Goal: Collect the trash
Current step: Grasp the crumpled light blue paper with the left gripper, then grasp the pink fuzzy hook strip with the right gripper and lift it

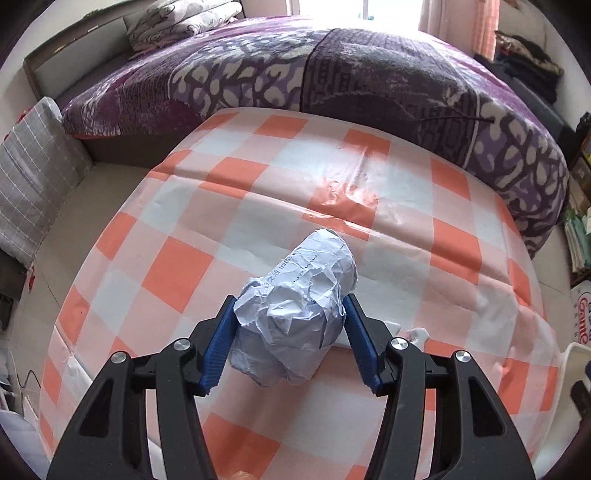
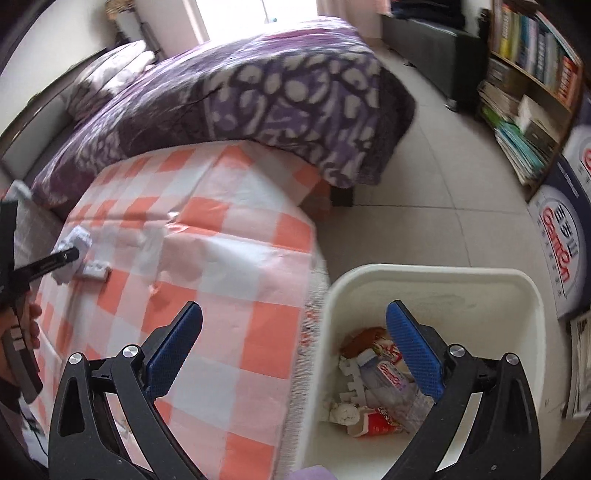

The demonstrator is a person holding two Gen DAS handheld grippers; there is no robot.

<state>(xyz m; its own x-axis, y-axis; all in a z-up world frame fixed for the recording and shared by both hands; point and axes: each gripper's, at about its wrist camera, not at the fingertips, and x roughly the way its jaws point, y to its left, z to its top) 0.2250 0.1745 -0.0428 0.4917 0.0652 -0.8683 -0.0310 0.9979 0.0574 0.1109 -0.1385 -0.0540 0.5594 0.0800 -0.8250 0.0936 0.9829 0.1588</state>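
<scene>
Clamping crumpled paper (image 1: 295, 306), left claw (image 1: 290, 321)

bed (image 1: 369, 74) purple patterned blanket | floor (image 2: 443, 184) pale tiles | bookshelf (image 2: 532, 74) right | window (image 1: 332, 5) bright daylight

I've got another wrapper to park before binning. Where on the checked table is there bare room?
The checked tablecloth is bare between the white bin and the small white piece, and toward the bed. It is crowded only by the left gripper, clamping the crumpled paper.
</scene>
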